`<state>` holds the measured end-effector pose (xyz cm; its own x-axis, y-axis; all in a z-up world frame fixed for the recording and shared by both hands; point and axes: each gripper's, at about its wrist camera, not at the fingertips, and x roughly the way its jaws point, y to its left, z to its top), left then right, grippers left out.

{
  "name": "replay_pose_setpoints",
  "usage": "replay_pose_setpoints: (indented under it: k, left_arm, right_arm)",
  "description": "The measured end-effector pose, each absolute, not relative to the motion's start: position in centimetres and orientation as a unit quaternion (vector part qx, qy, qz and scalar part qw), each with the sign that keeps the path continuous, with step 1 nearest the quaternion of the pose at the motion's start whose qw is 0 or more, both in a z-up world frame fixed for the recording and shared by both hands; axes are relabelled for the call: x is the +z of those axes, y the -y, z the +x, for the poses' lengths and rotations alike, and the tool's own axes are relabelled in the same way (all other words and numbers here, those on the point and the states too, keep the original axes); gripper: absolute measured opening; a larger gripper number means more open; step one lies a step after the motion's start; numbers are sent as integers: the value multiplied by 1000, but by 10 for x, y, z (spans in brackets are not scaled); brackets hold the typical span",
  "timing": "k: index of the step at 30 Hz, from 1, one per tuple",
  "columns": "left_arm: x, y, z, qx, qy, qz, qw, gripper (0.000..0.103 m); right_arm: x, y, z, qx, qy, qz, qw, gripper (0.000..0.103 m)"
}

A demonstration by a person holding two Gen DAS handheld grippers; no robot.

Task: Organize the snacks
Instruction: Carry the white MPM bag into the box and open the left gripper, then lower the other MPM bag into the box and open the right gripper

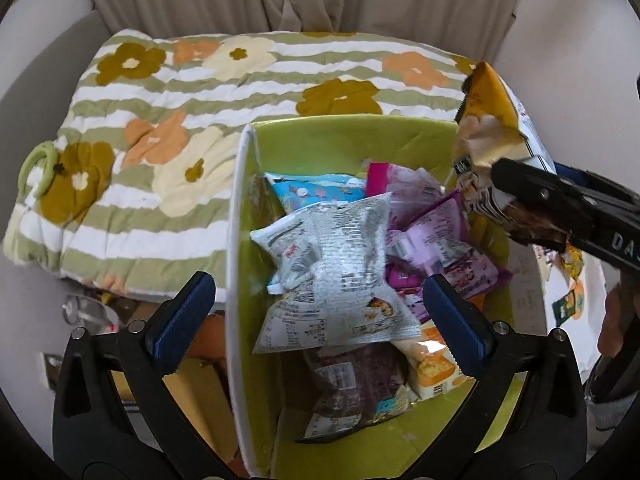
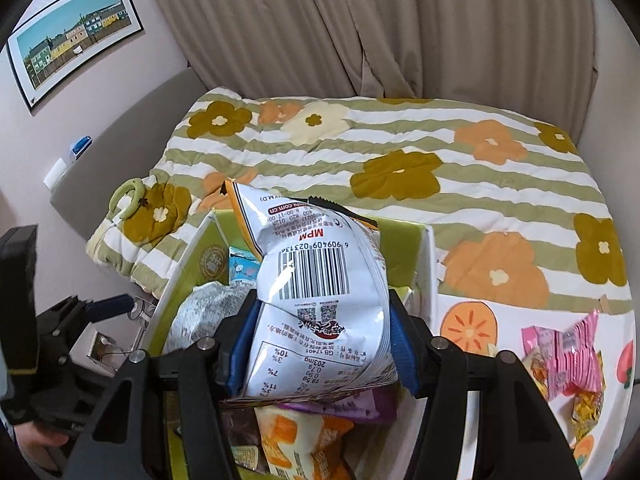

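A lime-green box (image 1: 332, 132) with white outer walls holds several snack packets, with a silver bag (image 1: 332, 268) on top. My right gripper (image 2: 320, 332) is shut on a white and orange chip bag (image 2: 316, 276) and holds it over the box (image 2: 400, 236). The same chip bag (image 1: 488, 128) and right gripper (image 1: 532, 200) show at the right of the left wrist view. My left gripper (image 1: 316, 304) is open and empty, hovering above the box's near left side.
A floral striped quilt (image 1: 240, 80) covers the bed behind the box. More snack packets, among them a pink one (image 2: 568, 356), lie on a white fruit-print cloth (image 2: 472, 324) right of the box. Curtains (image 2: 360, 20) hang behind. Clutter (image 1: 192, 360) lies left of the box.
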<state>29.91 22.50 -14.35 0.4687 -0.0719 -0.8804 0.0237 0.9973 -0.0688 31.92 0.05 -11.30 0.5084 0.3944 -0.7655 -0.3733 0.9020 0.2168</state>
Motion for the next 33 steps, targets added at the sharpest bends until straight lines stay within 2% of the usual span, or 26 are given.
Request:
replay_pose_setpoints:
  k: [3, 4, 5, 7, 17, 33]
  left_arm:
    - [-146, -229, 298, -12, -515, -18, 857, 103]
    - [-147, -231, 297, -9, -516, -21, 856, 103]
    - [-148, -232, 296, -8, -517, -23, 856, 103]
    - [-151, -234, 292, -6, -519, -29, 854, 103]
    - [-145, -229, 281, -9, -511, -35, 859, 103]
    - [-87, -234, 232, -9, -451, -34, 892, 103]
  right_arm:
    - [-118, -9, 327, 230, -448, 13, 864, 56]
    - [-119, -10, 328, 234, -448, 16, 863, 64]
    - [-120, -10, 328, 239, -444, 19, 863, 82]
    - [-119, -11, 322, 247, -431, 19, 868, 103]
    - [-114, 0, 299, 251, -418, 10, 873, 103]
    - [-72, 14, 250, 231, -391, 21, 891, 103]
